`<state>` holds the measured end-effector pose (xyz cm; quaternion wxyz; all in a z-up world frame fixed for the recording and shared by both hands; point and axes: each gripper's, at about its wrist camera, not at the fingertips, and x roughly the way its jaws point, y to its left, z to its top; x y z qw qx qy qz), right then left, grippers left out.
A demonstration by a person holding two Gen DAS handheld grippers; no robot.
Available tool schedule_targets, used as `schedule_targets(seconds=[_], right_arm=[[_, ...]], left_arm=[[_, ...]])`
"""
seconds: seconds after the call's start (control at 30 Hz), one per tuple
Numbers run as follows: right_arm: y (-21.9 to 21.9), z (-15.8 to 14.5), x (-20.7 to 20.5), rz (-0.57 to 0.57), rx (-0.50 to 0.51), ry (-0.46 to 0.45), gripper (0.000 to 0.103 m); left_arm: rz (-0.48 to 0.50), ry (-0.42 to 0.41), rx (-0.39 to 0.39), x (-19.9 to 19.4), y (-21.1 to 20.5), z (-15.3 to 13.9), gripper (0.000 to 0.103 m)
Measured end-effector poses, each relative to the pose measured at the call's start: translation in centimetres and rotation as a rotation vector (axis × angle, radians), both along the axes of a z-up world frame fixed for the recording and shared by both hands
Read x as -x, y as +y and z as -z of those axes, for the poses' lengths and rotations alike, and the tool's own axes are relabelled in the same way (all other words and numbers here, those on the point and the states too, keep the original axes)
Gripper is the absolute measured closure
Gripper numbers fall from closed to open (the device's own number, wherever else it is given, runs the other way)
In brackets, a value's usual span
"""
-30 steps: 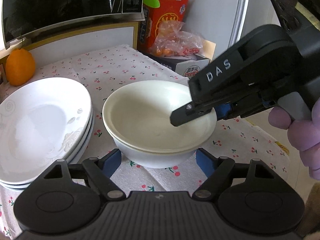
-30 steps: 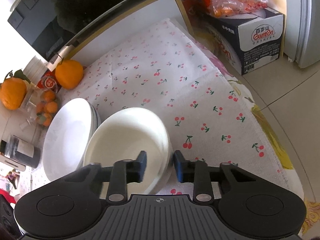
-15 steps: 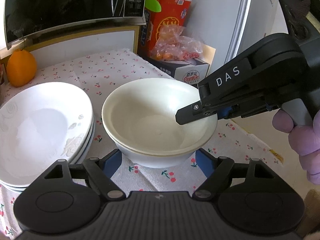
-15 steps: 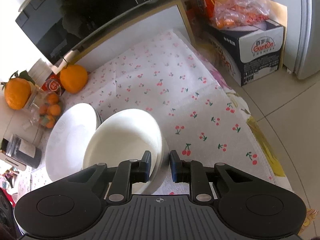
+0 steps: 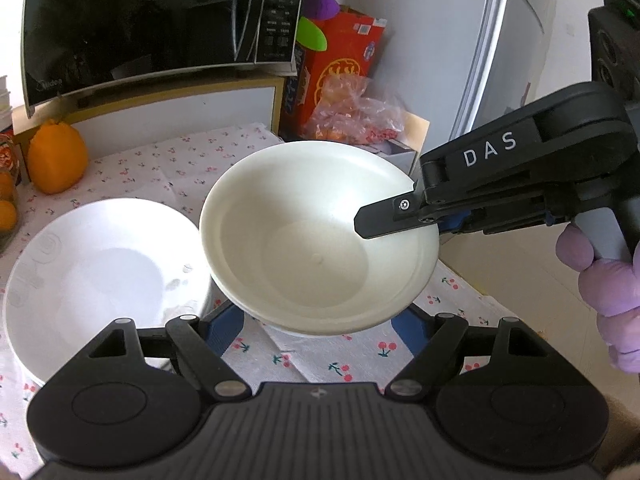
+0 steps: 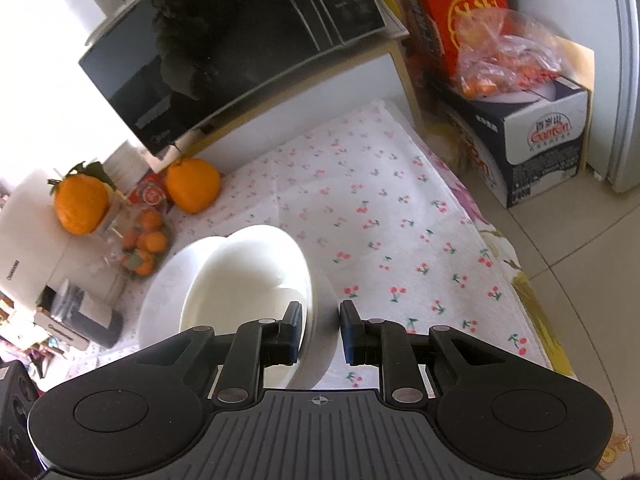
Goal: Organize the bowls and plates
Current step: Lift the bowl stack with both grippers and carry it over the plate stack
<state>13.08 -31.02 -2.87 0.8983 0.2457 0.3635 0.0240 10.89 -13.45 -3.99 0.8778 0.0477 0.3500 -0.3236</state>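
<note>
Cream bowl [image 5: 316, 236], white plates [image 5: 100, 276], cherry-print white tablecloth [image 6: 384, 216], black gripper [image 6: 319, 332] with blue pads [image 6: 347, 332]

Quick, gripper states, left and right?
Left gripper: open, fingers either side of the bowl, not gripping.
Right gripper: closed on the bowl's rim.

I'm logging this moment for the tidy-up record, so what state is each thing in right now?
top bowl: lifted and tilted, rim clamped by the right gripper.
lower bowl: under the top one, between the left gripper's open jaws.
left gripper: open, gripping nothing.
plates: stacked on the cherry tablecloth.
microwave: door shut.
</note>
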Motion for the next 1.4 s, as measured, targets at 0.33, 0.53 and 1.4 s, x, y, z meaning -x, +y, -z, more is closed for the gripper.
schedule_targets(seconds=[0.33, 0.53, 1.4], right_arm=[[2.4, -1.3, -1.1, -0.026, -0.023, -0.04, 0.082], [4.1, -1.9, -2.1, -0.044, -0.035, -0.061, 0.082], [9.7, 0.1, -7.6, -0.077, -0.107, -0.038, 0.082]], left_arm=[[-0.043, -0.009, -0.008, -0.4, 2.5, -1.5, 0.026], [-0.073, -0.006, -0.016, -1.1, 4.1, -2.3, 0.026], [-0.181, 0.05, -0.046, -4.7, 9.1, -1.3, 0.025]])
